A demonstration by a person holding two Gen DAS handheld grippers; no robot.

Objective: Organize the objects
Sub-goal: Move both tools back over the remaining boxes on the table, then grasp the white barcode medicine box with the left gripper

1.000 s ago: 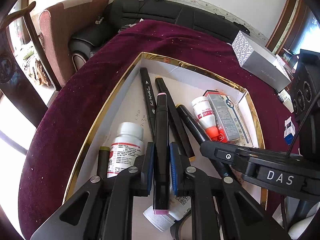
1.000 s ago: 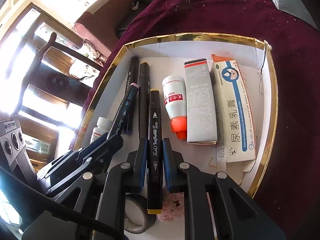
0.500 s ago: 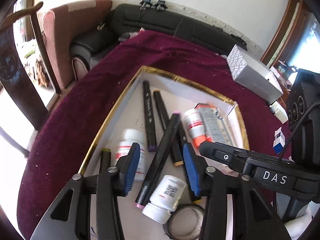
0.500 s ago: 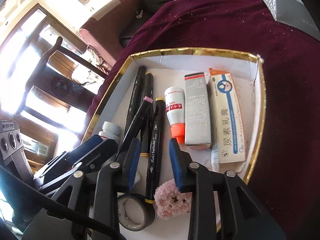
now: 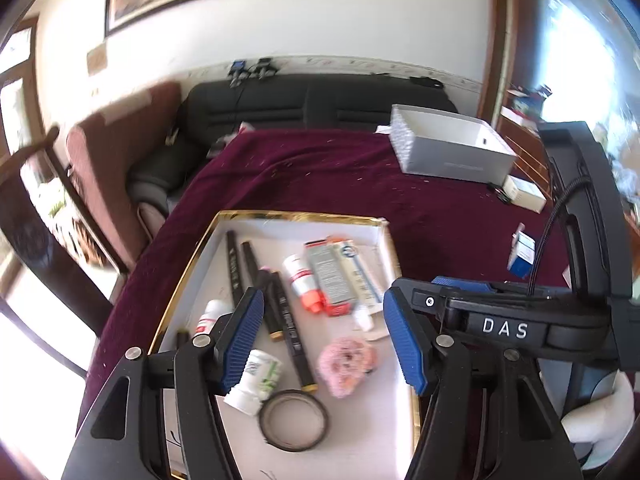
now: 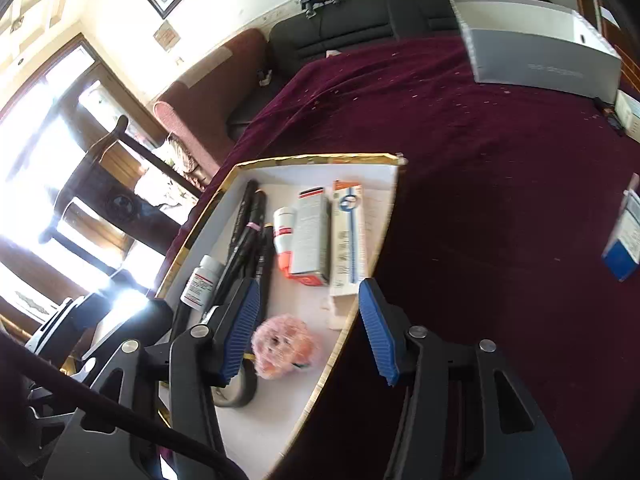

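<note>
A gold-rimmed white tray (image 5: 304, 216) (image 6: 316, 159) lies on the maroon tablecloth. In it lie several black markers (image 5: 280, 312) (image 6: 250, 232), a white tube with an orange cap (image 5: 302, 282) (image 6: 283, 236), two medicine boxes (image 5: 332, 276) (image 6: 348, 236), white pill bottles (image 5: 258, 378) (image 6: 200, 282), a tape roll (image 5: 294, 420) and a pink fluffy ball (image 5: 346, 366) (image 6: 284, 346). My left gripper (image 5: 324, 344) is open and empty, raised above the tray. My right gripper (image 6: 310, 328) is open and empty, above the tray's right edge.
A grey open box (image 5: 452, 146) (image 6: 536, 48) stands at the table's far right. A small blue-and-white box (image 5: 522, 254) (image 6: 624, 240) and a white box (image 5: 524, 196) lie to the right. A black sofa (image 5: 304, 104) and a chair (image 5: 100, 172) stand behind the table.
Both grippers let go of their markers, opened wide and lifted back from the tray. The markers now lie in the tray beside the others.
</note>
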